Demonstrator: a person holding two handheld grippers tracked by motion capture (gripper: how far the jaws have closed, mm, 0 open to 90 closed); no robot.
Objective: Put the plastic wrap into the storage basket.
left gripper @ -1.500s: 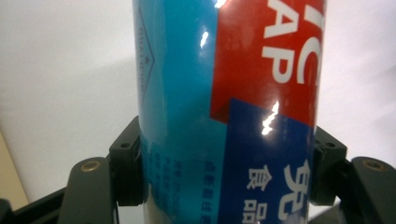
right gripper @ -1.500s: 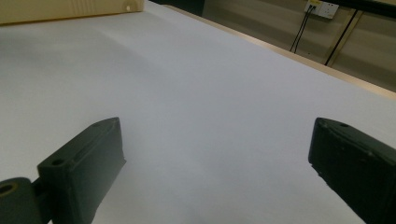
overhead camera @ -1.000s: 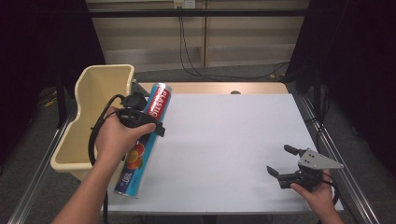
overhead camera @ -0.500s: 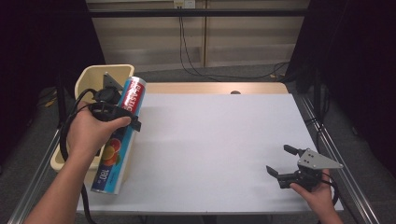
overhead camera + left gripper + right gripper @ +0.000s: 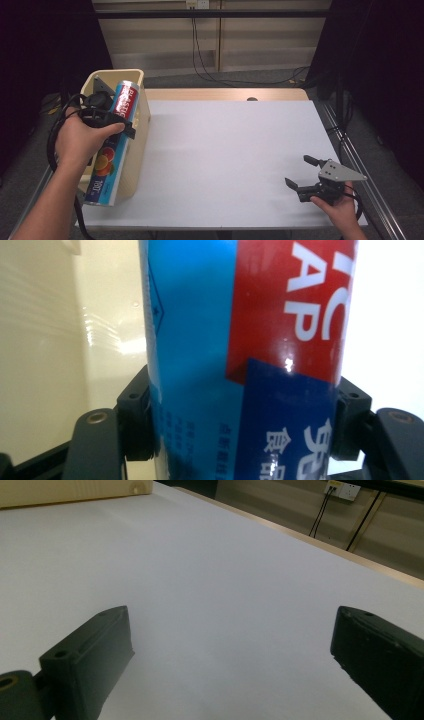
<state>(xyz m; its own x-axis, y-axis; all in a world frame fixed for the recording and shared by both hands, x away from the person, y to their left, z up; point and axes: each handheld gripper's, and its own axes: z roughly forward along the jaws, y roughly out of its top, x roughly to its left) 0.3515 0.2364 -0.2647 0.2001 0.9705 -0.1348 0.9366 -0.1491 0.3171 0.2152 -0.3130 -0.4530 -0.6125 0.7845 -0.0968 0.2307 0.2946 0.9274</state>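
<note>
We pinch the long blue-and-red cardboard wrap box (image 5: 114, 137) in our left jaws over the cream plastic bin (image 5: 141, 111) at the counter's left edge, seemingly to drop it in, right jaws spread idle.

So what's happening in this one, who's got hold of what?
A person works at a white table with a claw in each hand. The left claw is shut on a long blue and red box of plastic wrap, held at a slant over the cream bin at the table's left edge. In the left gripper view both jaws press the box's sides. The right claw rests open near the table's front right corner, with nothing between its jaws.
</note>
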